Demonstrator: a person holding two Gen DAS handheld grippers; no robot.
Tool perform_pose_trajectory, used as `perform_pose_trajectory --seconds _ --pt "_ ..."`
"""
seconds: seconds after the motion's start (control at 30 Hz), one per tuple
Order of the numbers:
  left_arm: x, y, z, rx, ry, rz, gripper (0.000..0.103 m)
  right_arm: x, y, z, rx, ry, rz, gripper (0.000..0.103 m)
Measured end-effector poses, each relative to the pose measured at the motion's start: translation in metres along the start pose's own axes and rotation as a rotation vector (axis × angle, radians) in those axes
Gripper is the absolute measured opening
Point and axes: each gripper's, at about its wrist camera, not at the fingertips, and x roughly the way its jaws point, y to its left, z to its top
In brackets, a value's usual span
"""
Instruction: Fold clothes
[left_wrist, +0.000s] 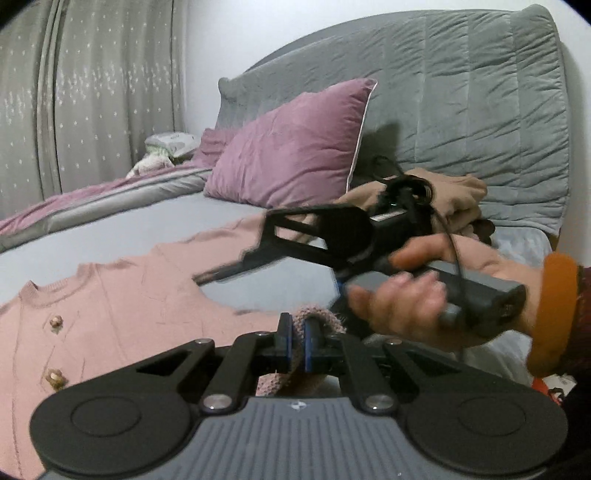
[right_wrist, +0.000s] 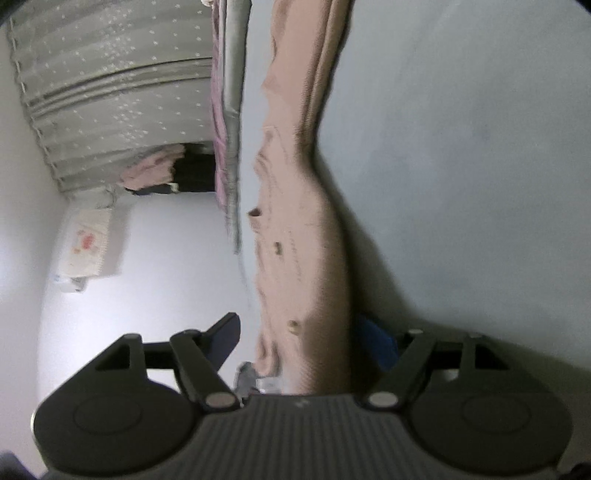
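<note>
My left gripper (left_wrist: 298, 345) pinched the pink cardigan (left_wrist: 110, 306) cuff; my right gripper (right_wrist: 314, 343) gaped wide. Folding had barely begun.

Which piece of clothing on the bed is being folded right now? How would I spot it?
Look at the bed's grey sheet, in front of the purple pillow. Spread flat there lies a pink cardigan, its knitted edge pinched in the left gripper. Unlike the tan clothes heaped by the headboard, it is pink, laid out, with small buttons down the front.
</note>
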Motion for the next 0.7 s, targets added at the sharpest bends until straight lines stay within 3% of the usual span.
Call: perform_pose_trajectory --seconds 0.03,0.07,0.1,0.17,0.27,0.53,0.7 --pt "0.0 -0.001 -0.001 0.0 0.007 -0.003 0.005 0.006 -0.001 0.003 0.007 -0.012 0.013 0.066" --pt "0.001 -0.002 -0.002 0.0 0.014 -0.007 0.005 0.013 -0.002 0.006 0.014 -0.029 0.011 0.054" --pt "0.003 -0.003 -0.002 0.002 0.021 -0.011 0.005 0.019 -0.003 0.009 0.021 -0.047 0.001 0.036" --pt "0.005 -0.006 -0.004 0.006 0.037 -0.02 0.005 0.028 -0.006 0.015 0.033 -0.085 -0.031 0.015" --pt "0.012 -0.01 -0.01 0.008 0.063 -0.038 0.005 0.028 -0.011 0.02 0.037 -0.125 -0.096 0.013" --pt "0.032 -0.009 -0.031 -0.025 0.16 -0.099 0.006 0.024 0.001 0.018 -0.062 -0.128 -0.197 0.013" --pt "0.023 -0.001 -0.028 -0.017 0.156 -0.155 0.013 0.028 0.013 0.022 -0.093 -0.125 -0.174 0.038"
